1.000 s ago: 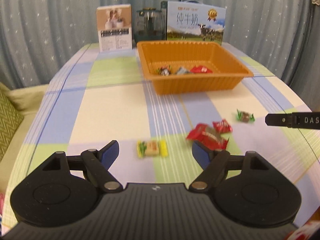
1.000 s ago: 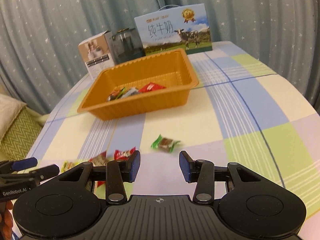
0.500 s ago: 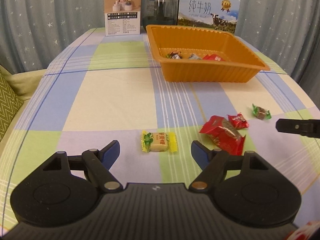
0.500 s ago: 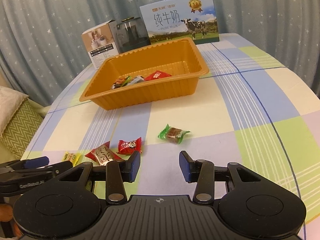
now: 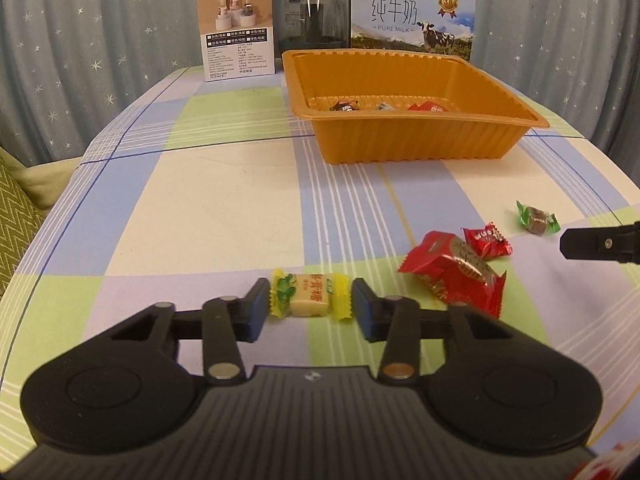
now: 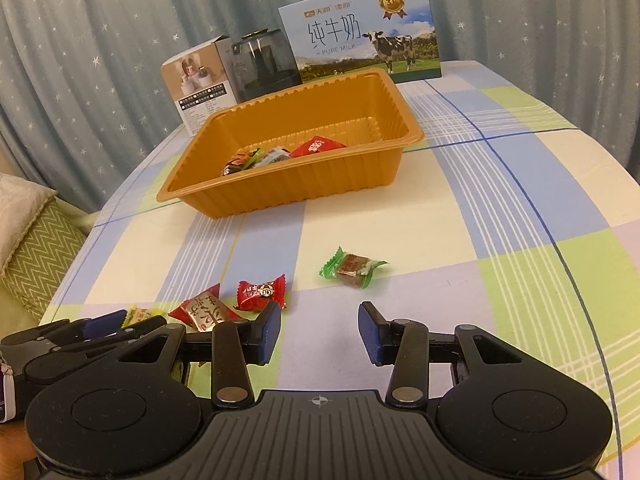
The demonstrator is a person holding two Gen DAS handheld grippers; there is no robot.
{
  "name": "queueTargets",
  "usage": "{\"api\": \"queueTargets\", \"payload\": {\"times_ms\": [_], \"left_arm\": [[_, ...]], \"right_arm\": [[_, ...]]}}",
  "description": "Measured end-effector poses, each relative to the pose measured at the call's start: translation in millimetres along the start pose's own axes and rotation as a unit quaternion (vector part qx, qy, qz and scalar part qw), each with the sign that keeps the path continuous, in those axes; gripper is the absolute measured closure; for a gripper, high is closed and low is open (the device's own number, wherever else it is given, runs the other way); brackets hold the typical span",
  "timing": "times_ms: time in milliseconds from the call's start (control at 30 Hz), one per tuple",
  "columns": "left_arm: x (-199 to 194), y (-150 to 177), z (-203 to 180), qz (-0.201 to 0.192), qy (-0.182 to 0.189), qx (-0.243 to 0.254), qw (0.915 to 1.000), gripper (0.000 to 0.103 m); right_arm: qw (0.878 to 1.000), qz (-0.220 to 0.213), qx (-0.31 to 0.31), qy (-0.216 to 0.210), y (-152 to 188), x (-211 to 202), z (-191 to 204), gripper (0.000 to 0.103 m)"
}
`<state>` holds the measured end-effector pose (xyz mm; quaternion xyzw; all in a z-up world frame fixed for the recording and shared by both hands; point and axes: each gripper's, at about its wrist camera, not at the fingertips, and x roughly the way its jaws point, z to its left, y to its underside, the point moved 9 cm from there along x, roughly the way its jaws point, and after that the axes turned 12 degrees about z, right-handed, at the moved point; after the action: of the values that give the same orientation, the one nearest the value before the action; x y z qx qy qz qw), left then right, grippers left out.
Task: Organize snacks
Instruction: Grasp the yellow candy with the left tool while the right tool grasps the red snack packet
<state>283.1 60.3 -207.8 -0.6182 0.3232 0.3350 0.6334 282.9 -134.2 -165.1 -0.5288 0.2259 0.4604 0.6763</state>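
Note:
A yellow-wrapped candy lies on the checked tablecloth between the jaws of my left gripper. Those jaws are closing, and the blue pads stand right at the wrapper's frilled ends. The left gripper also shows at the lower left of the right wrist view. To its right lie a large red packet, a small red candy and a green-wrapped candy. My right gripper hangs open and empty just short of the green candy. The orange tray holds three snacks.
Behind the tray stand a white product box, a dark glass jar and a milk carton box. A star-patterned curtain hangs at the back. A green zigzag cushion lies off the table's left edge.
My left gripper came down and forward to the yellow candy, and its jaws narrowed from wide open to either side of the wrapper. The right gripper's jaws kept the same gap.

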Motion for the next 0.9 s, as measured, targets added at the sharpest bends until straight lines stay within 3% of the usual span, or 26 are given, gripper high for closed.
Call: {"api": "queueTargets", "payload": {"times_ms": [67, 167, 600, 900], "left_arm": [[0.1, 0.2, 0.1, 0.001, 0.001, 0.001, 1.0000, 0.065], [-2.3, 0.0, 0.3, 0.002, -0.010, 0.013, 0.9999, 0.081], [-18.2, -9.2, 14.9, 0.008, 0.008, -0.002, 0.9999, 0.081], [-40.5, -32.7, 23.0, -0.002, 0.022, 0.033, 0.9992, 0.081]], "right_arm": [[1.000, 0.000, -0.001, 0.000, 0.0, 0.5, 0.8, 0.060], [1.000, 0.000, -0.006, -0.002, 0.1, 0.7, 3.6, 0.060], [0.996, 0.009, -0.082, -0.022, 4.6, 11.9, 38.6, 0.060], [0.981, 0.019, -0.193, -0.029, 10.7, 28.5, 77.4, 0.060]]}}
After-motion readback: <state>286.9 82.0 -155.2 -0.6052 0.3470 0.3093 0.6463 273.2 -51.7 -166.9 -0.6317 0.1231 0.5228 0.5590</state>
